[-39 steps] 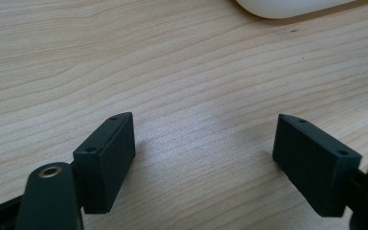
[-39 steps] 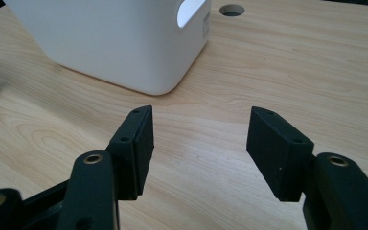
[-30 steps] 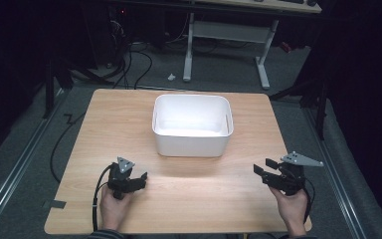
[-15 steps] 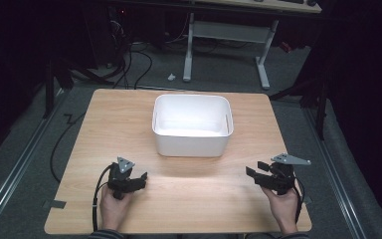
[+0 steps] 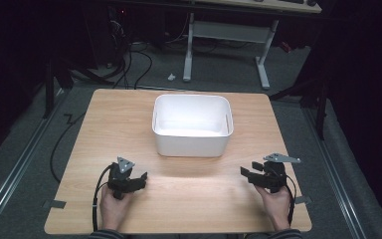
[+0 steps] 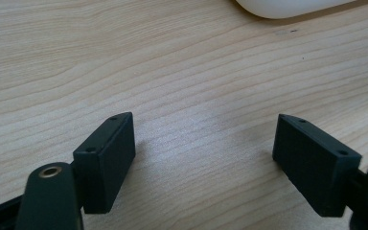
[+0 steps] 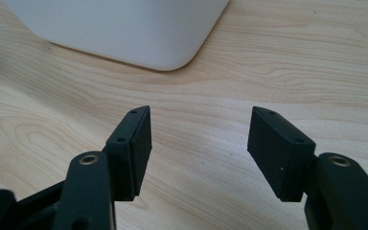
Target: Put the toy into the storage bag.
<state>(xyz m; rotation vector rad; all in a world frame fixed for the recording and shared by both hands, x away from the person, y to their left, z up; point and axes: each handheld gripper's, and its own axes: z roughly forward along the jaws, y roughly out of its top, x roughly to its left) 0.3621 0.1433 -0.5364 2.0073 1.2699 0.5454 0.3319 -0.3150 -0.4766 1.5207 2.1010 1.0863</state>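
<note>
Since a second ago my right tongs (image 5: 248, 174) have slid inward and a little nearer to me along the front of the tabletop (image 5: 189, 209), while my left tongs (image 5: 138, 180) have stayed where they were.

Nearest me, both hands come in over the front edge: the left hand (image 5: 113, 206) holds its tongs low on the front-left of the pale wood, and the right hand (image 5: 274, 201) holds its own on the front-right, with the grey three-cornered plate (image 5: 281, 159) on top. In the left gripper view my left tongs (image 6: 203, 148) stand wide apart with bare wood grain between them and nothing held. In the right gripper view my right tongs (image 7: 199, 143) are likewise spread and empty, just above the board.

Farther in, at the middle of the tabletop, sits the white bin (image 5: 191, 144), a rounded rectangular tub that looks empty from above. Its rounded corner (image 7: 172, 57) shows ahead of the right tongs, apart from them, and its bottom edge (image 6: 287, 7) is at the top of the left gripper view.

Beyond the far edge the room is dark: grey floor (image 5: 144, 74), loose black cables (image 5: 129, 59) at the left, and the white legs of another desk (image 5: 229, 40). A metal rail (image 5: 20, 164) runs along the floor at the left of the tabletop.
</note>
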